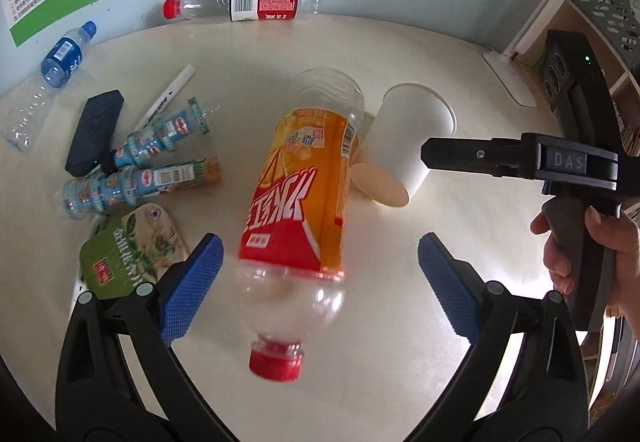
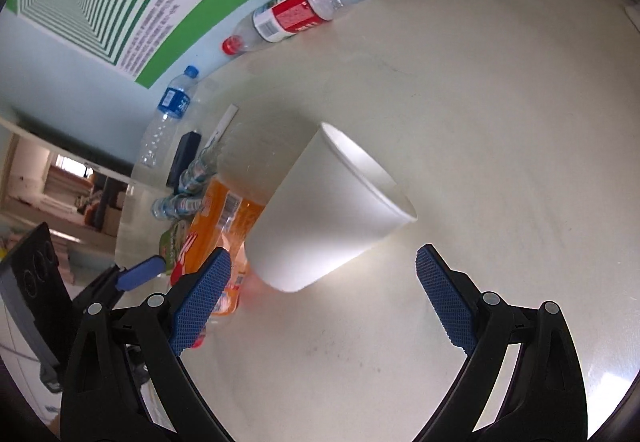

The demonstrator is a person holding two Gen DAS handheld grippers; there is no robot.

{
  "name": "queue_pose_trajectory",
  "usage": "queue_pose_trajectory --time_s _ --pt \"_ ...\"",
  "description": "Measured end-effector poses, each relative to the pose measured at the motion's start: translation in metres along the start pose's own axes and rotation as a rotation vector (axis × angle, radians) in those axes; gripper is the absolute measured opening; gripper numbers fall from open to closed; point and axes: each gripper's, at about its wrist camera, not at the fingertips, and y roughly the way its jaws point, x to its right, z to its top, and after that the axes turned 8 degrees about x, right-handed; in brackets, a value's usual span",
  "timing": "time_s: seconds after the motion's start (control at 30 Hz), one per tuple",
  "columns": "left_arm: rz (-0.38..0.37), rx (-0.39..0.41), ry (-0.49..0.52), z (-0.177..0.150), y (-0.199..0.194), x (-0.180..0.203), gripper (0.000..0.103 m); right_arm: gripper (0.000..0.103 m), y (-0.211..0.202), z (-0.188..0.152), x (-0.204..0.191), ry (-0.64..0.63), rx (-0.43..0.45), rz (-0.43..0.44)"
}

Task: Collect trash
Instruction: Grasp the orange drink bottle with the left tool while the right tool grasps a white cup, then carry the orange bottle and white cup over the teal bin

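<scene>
Both grippers are hovering with jaws apart, holding nothing: the left gripper [image 1: 320, 282] is straddling the orange bottle [image 1: 304, 178] lying on the bench [image 1: 460, 54], while the right gripper [image 2: 324, 298] is lining up on the tipped cup [image 2: 320, 214] touching it.

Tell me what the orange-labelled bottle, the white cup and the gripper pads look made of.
Orange-labelled bottle: clear thin plastic, glossy; you see the table through its bare ends, with a printed film label and ribbed red plastic cap.
White cup: likely paper, matte, with a rolled rim; possibly coated.
Gripper pads: blue, probably rubber or soft plastic, with a fine grid texture, on black hard-plastic fingers.
</scene>
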Motion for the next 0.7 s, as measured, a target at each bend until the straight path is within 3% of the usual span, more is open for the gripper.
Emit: queue_pose_trajectory --time_s 0.07,0.13,0.17,0.23,0.27,0.4,0.53,0.6,0.63,0.7 --pt "-0.008 -0.011 0.005 0.008 0.009 0.002 0.093 0.093 0.006 0.009 0.003 0.035 0.003 0.003" --pt "0.004 -0.022 0.049 0.014 0.019 0.006 0.079 0.092 0.013 0.017 0.004 0.029 0.002 -0.029" --pt "0.012 -0.031 0.066 0.016 0.023 0.008 0.078 0.09 0.017 0.02 0.002 0.021 -0.003 -0.026" --pt "0.012 -0.044 0.078 0.02 0.029 0.009 0.061 0.078 0.022 0.025 -0.002 -0.005 -0.01 -0.034" --pt "0.01 -0.055 0.073 0.021 0.031 0.007 0.057 0.077 0.024 0.026 -0.001 -0.006 -0.02 -0.029" --pt "0.002 -0.067 0.054 0.02 0.031 0.003 0.057 0.077 0.031 0.028 0.006 0.035 -0.04 -0.022" --pt "0.018 -0.097 0.027 0.017 0.038 0.001 0.066 0.078 0.036 0.023 0.003 0.019 -0.078 -0.051" --pt "0.005 -0.105 -0.001 0.012 0.04 -0.004 0.063 0.079 0.035 0.019 0.003 0.018 -0.071 -0.051" --pt "-0.006 -0.11 -0.007 0.011 0.041 -0.004 0.056 0.076 0.035 0.018 0.003 0.018 -0.07 -0.043" --pt "0.0 -0.105 -0.003 0.008 0.041 -0.003 0.056 0.069 0.035 0.016 0.004 0.019 -0.072 -0.03"
